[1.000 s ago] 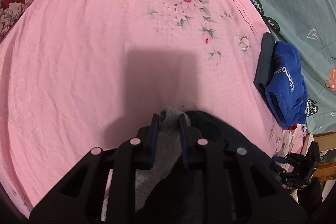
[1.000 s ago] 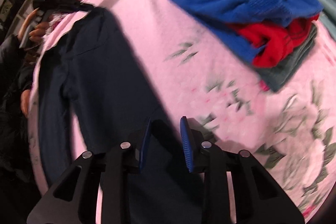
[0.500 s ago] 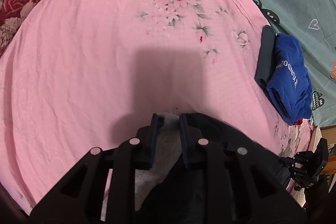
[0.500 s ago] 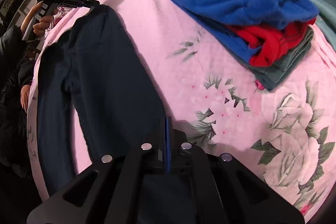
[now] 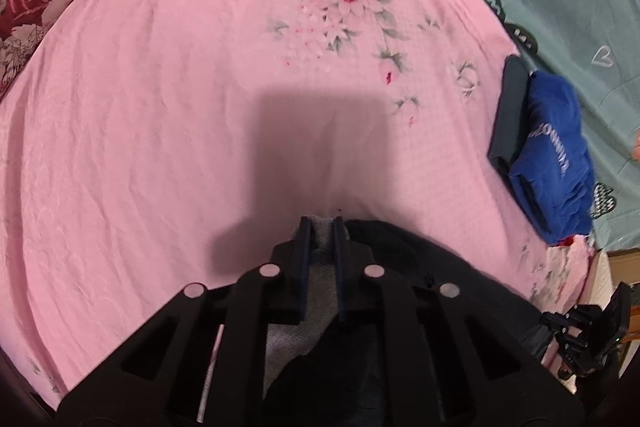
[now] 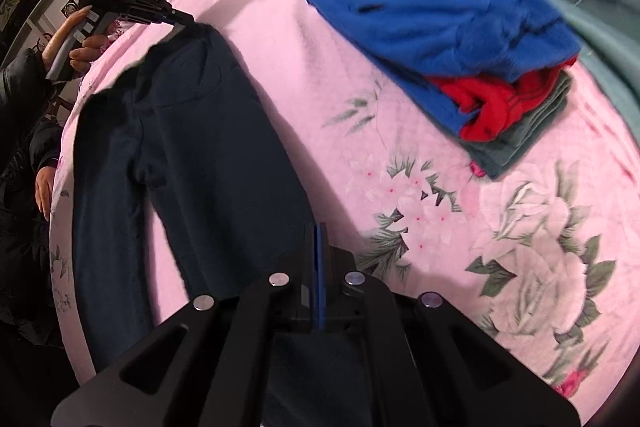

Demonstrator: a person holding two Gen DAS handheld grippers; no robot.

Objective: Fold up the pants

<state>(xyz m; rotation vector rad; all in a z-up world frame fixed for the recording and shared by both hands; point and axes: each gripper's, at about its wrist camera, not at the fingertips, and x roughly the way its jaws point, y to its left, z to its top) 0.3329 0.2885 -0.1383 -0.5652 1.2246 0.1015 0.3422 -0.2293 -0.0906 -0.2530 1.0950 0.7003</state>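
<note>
Since the earlier frames the right gripper (image 6: 318,259) has been closing its jaws, which stood apart over the cloth and are now pressed flat together on the leg end of the pants (image 6: 192,155). The left gripper (image 5: 320,247) has also been narrowing its jaws, and they are now pinching the waistband, where the grey lining (image 5: 316,243) is showing between them.

The pants are lying spread along the pink bedsheet (image 5: 160,107), waist at the left gripper and legs running toward the right one. Seen from the right wrist, the two legs are still lying side by side with a strip of sheet showing between them, so no fold is made yet. I am judging the task to be at its start: both ends are gripped, and the lengthwise fold, leg onto leg, along with any further folding, is still remaining.

A pile of folded clothes (image 6: 460,39), blue on top with red and grey under it, is sitting on the bed well apart from the pants, likely where the finished bundle is going.
</note>
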